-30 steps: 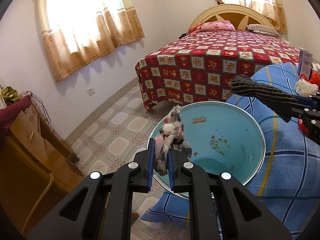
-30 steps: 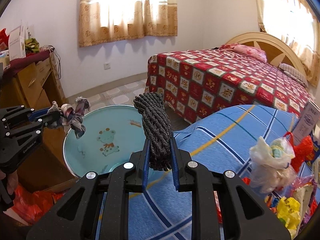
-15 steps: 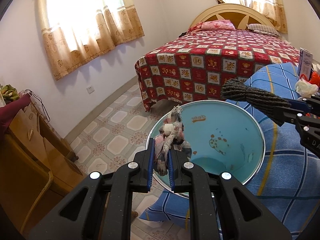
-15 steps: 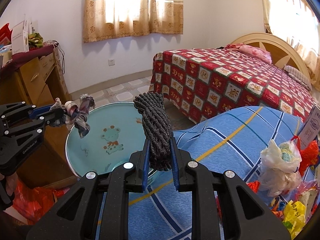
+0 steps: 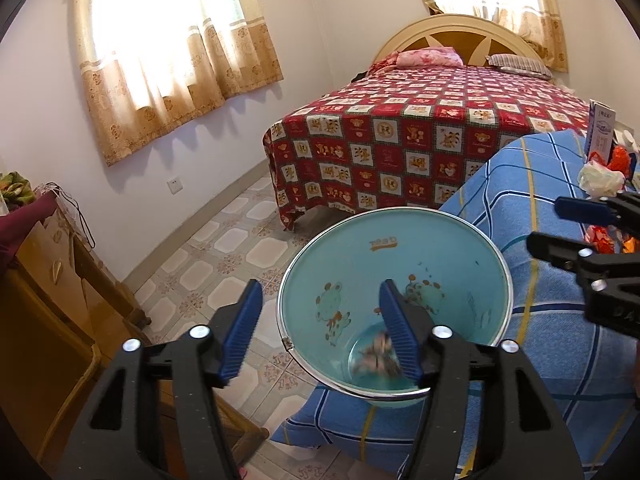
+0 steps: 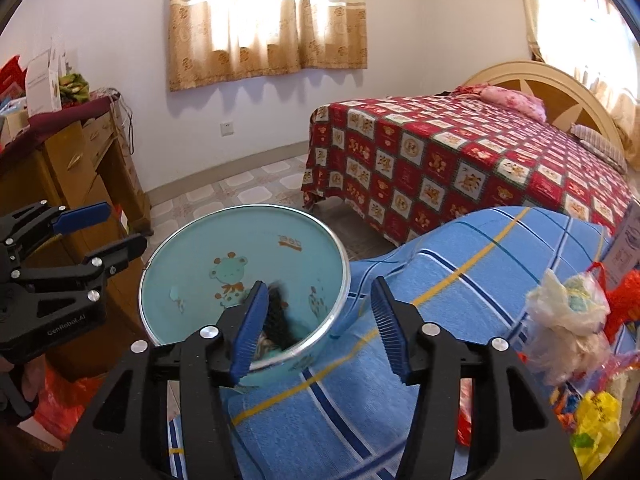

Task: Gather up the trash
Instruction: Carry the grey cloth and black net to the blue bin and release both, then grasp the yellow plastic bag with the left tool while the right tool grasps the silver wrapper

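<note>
A light blue bucket (image 5: 452, 248) (image 6: 192, 264) with cartoon prints stands at the edge of the blue striped bedspread (image 5: 532, 196) (image 6: 480, 264). My left gripper (image 5: 320, 330) (image 6: 98, 236) hangs over its left rim, jaws opening, nothing between them. The pink-grey rag scrap (image 5: 378, 356) is blurred, low inside the bucket. My right gripper (image 6: 316, 326) (image 5: 560, 226) is over the bucket's right rim, jaws opening and empty. The dark knitted roll (image 6: 280, 316) shows blurred inside the bucket beside the left pad.
More trash lies on the blue bedspread at right: a crumpled white plastic bag (image 6: 568, 312) (image 5: 600, 178), red and yellow wrappers (image 6: 596, 424). A bed with a red patterned cover (image 5: 420, 120) stands beyond, a wooden dresser (image 5: 52, 288) at left, a red bag (image 6: 60, 396) on the floor.
Both grippers have opened. The rag scrap has dropped from the left gripper and the dark knitted roll from the right gripper, both into the bucket.
</note>
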Motion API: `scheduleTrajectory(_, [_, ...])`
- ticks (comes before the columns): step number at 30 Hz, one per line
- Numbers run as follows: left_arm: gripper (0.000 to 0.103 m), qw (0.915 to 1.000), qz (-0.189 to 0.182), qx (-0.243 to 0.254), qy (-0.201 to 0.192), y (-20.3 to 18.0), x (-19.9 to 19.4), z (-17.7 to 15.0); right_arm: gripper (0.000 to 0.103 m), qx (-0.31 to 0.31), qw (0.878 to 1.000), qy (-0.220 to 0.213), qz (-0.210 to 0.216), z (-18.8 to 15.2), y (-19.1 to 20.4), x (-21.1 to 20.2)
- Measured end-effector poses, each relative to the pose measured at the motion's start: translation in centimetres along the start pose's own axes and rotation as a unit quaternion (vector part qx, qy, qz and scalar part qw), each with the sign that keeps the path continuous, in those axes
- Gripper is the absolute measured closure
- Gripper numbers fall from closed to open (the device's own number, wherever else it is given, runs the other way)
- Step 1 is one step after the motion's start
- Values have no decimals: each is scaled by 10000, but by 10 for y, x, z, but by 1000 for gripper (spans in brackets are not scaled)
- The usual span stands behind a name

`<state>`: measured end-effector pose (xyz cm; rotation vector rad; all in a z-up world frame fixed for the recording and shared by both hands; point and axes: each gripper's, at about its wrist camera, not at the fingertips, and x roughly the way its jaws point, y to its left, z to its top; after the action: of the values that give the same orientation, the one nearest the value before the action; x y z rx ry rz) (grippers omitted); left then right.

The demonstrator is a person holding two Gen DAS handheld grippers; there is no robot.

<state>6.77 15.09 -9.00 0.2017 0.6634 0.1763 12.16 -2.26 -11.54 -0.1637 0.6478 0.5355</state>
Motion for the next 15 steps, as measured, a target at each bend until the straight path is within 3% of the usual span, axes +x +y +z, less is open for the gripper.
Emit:
scheduleTrajectory(3, [32,10000,-62,-20,-10,-6,-4,-2,45,149,9998,-86,-131,-4,-11,-19])
scheduleTrajectory(9, [30,9986,-498,178,50,-42,-11,-8,38,525,9956,-421,-657,-31,-48,-89])
scheduleTrajectory(15, [30,9938,-929,606,90,-98,-20,-17,37,1049,9790,-513,-1671,-81,-101,-153])
